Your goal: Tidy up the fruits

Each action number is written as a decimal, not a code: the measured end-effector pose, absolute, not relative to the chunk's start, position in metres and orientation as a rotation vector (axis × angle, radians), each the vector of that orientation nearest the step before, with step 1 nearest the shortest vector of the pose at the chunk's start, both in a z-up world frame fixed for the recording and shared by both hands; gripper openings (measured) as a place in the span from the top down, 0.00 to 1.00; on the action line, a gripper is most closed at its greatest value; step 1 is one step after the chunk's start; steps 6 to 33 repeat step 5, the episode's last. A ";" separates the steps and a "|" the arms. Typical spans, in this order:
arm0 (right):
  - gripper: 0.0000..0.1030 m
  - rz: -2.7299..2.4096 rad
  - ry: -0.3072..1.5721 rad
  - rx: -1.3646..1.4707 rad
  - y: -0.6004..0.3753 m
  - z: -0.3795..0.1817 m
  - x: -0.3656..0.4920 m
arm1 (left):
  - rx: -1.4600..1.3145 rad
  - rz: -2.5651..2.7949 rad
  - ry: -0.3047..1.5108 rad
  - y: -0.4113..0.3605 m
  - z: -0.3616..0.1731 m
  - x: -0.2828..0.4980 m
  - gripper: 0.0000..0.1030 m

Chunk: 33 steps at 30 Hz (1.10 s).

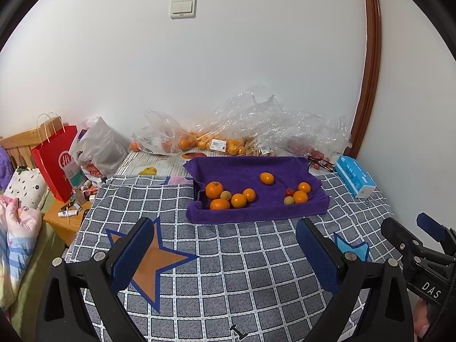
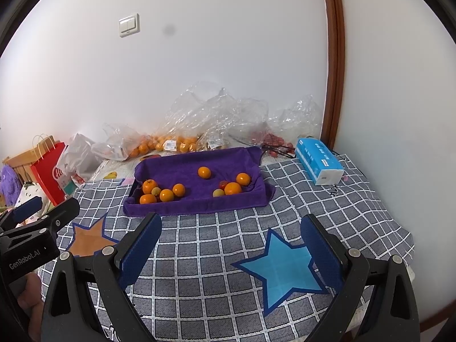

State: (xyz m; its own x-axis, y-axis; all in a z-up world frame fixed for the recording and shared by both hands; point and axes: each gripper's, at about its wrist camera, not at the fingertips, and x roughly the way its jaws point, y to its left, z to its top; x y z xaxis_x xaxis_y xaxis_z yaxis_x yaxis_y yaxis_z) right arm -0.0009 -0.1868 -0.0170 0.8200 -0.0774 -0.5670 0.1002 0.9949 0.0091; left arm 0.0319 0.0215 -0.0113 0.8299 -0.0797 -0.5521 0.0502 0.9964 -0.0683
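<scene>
Left wrist view: both hand-held grippers spread wide, gripping nothing, hovering over the checked cloth on the bench point(image 1: 242, 256). Best approach, probably: pick one fruit standing apart, such as the lone orange point(image 1: 267, 178), come down with a finger either side, close gently to avoid bruising. Fruits resting on the purple towel tray point(image 1: 256, 213), ahead of the left hand-held gripper point(image 1: 225, 253) and well apart from it; likewise beyond the right hand-held gripper point(image 2: 232, 253). More fruit in plastic bags point(image 1: 199, 139) behind, against the wall.

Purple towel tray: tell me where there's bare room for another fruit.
The purple towel tray is bare along its back and in the middle front between the two fruit clusters. Crowded: front-left cluster and right cluster.
</scene>
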 end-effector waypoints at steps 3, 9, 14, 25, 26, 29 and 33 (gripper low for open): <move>0.06 -0.095 0.601 0.043 -0.187 -0.017 0.000 | -0.053 -0.069 0.589 0.021 -0.010 0.032 0.02; 0.06 -0.095 0.602 0.040 -0.187 -0.017 0.000 | -0.055 -0.065 0.585 0.021 -0.011 0.031 0.02; 0.06 -0.095 0.602 0.040 -0.187 -0.017 0.000 | -0.055 -0.065 0.585 0.021 -0.011 0.031 0.02; 0.06 -0.095 0.602 0.040 -0.187 -0.017 0.000 | -0.055 -0.065 0.585 0.021 -0.011 0.031 0.02; 0.06 -0.095 0.602 0.040 -0.187 -0.017 0.000 | -0.055 -0.065 0.585 0.021 -0.011 0.031 0.02; 0.06 -0.095 0.602 0.040 -0.187 -0.017 0.000 | -0.055 -0.065 0.585 0.021 -0.011 0.031 0.02; 0.06 -0.095 0.602 0.040 -0.187 -0.017 0.000 | -0.055 -0.065 0.585 0.021 -0.011 0.031 0.02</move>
